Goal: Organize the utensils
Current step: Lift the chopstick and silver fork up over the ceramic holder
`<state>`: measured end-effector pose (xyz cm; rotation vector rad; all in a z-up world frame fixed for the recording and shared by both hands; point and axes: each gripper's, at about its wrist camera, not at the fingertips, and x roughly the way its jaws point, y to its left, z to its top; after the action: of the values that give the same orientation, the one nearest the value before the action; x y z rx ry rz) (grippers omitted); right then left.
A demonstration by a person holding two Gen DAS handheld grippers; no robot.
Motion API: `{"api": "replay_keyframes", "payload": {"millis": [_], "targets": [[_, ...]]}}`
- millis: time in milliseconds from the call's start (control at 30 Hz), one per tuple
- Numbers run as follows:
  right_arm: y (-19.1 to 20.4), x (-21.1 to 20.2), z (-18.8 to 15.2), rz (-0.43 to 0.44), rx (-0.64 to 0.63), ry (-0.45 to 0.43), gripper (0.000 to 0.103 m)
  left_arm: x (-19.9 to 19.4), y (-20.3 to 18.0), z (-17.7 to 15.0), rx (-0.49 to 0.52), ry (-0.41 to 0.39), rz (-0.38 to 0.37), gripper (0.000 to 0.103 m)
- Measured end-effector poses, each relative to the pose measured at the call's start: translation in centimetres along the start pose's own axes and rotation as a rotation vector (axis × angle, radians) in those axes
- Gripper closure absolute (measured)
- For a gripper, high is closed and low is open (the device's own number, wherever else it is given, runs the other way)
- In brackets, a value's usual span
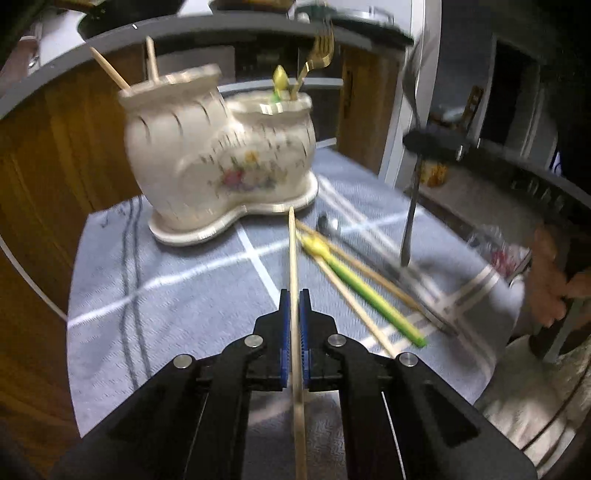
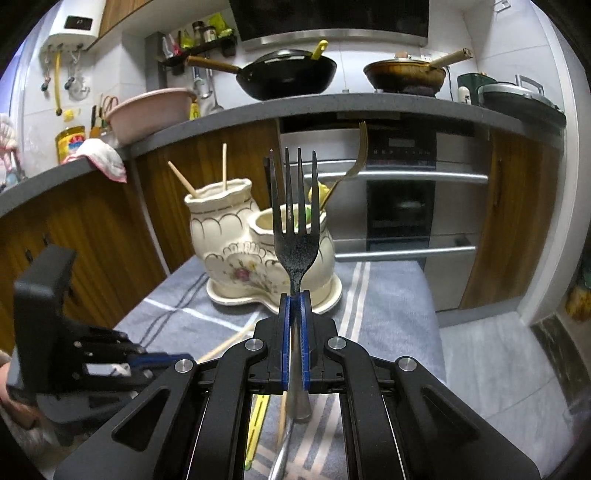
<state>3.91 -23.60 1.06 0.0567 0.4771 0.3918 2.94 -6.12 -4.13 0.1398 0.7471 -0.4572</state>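
Home kitchen. Far side: grey countertop (image 2: 332, 105) over wood-fronted cabinets (image 2: 92, 236). On it a black wok (image 2: 288, 75) and a brown lidded pan (image 2: 404, 75), both under a range hood (image 2: 332, 22). Built-in oven (image 2: 400, 192) with steel bar handles beneath. Far left: pink basin (image 2: 147, 110), oil bottle (image 2: 69, 142), spice rack (image 2: 199, 40), wall water heater (image 2: 75, 27). Near: grey checked cloth (image 1: 166, 280) carrying a floral ceramic utensil holder (image 2: 236, 240).
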Motion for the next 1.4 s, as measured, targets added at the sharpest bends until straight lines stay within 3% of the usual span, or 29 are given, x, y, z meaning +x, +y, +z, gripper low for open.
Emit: {"api": "replay_keyframes", "payload": {"millis": [233,467,600,800,900,1100,1400], "targets": [[0.5,-0.8,1.3,0.007,0.019,-0.044,0.097,-4.1,1.7,2.1,-0.024,-0.22,-0.048,0.098],[1.6,-1.2,5.3,0.008,0.001,-0.136,0.097,-7.3,4.0,6.2,-0.045,-0.456,-0.052,0.098],[1.8,-0.5,7.8,0.003,0.001,-0.172,0.097,-7.7,6.1,9.1,-0.117,-0.55,-0.108,0.098],[1.5,1.0,10.6,0.009,0.026,-0.22,0.097,-6.8,9.0,12.6,-0.208,-0.636,-0.171,0.098],[1.3,1.8,11.3,0.002,0.034,-0.241,0.097,-6.1,9.8,14.1,-0.223,-0.665,-0.164,0.098],[0.4,3.9,11.4,-0.009,0.071,-0.257,0.097,-3.3,9.5,16.3,-0.163,-0.67,-0.072,0.098],[-0.5,6.4,10.4,0.018,0.069,-0.219,0.097,-0.3,8.8,16.7,-0.108,-0.677,0.045,0.098]]}}
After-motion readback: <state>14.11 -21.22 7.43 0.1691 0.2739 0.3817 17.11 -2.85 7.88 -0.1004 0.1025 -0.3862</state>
